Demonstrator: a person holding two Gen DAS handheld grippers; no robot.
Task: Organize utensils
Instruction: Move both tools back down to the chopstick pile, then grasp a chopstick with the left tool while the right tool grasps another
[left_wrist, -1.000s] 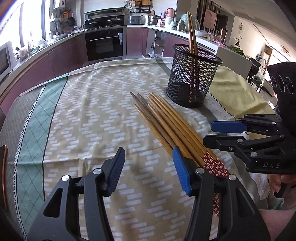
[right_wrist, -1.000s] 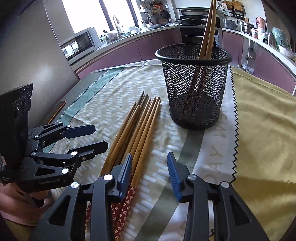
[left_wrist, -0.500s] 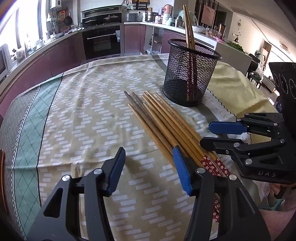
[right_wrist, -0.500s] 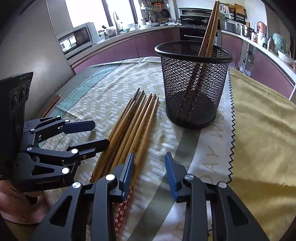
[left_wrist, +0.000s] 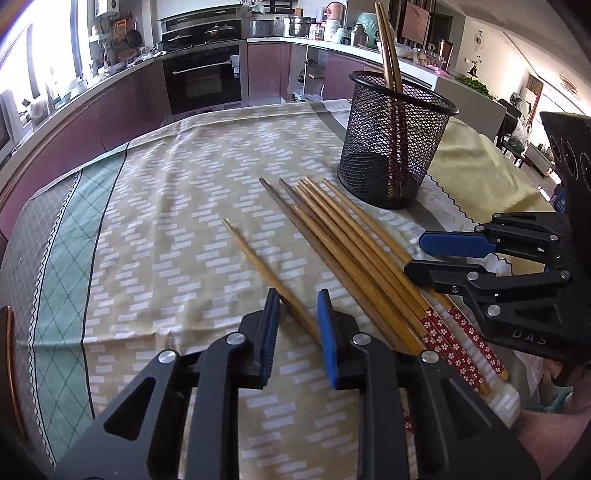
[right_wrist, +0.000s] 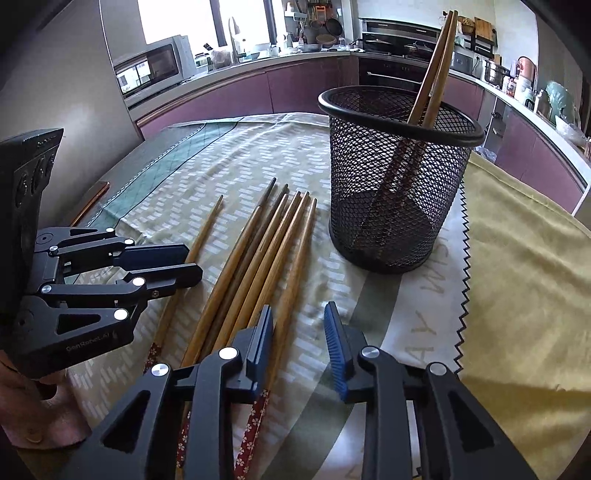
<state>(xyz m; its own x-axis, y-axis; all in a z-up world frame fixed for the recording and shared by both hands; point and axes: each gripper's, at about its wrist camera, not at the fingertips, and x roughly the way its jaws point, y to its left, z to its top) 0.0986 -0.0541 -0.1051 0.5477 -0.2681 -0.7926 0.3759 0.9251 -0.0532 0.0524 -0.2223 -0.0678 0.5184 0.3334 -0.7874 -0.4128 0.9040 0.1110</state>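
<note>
Several wooden chopsticks (left_wrist: 351, 251) (right_wrist: 258, 251) with red flowered ends lie side by side on the tablecloth. One chopstick (left_wrist: 258, 258) (right_wrist: 207, 225) lies apart to their left, slanting across the gap of my left gripper (left_wrist: 298, 295) (right_wrist: 192, 263). Those jaws are closing, with cloth still showing on both sides of it. My right gripper (right_wrist: 297, 343) (left_wrist: 413, 258) is also closing, and the rightmost chopstick of the row runs between its jaws, close to the left pad. Beyond stands a black mesh cup (left_wrist: 391, 147) (right_wrist: 391, 184) holding two chopsticks (left_wrist: 388, 55) (right_wrist: 436, 66).
A patterned tablecloth (left_wrist: 166, 240) covers the table, with a yellow cloth (right_wrist: 524, 277) at the right. A brown rim (left_wrist: 7, 350) shows at the table's left edge. Kitchen counters, an oven (left_wrist: 203, 81) and a microwave (right_wrist: 151, 72) stand behind. A hand (right_wrist: 37, 406) holds the left gripper.
The left jaws have narrowed a lot around one chopstick, which has slid left out of the row. The right jaws have narrowed a little. Neither hand has shifted much.
</note>
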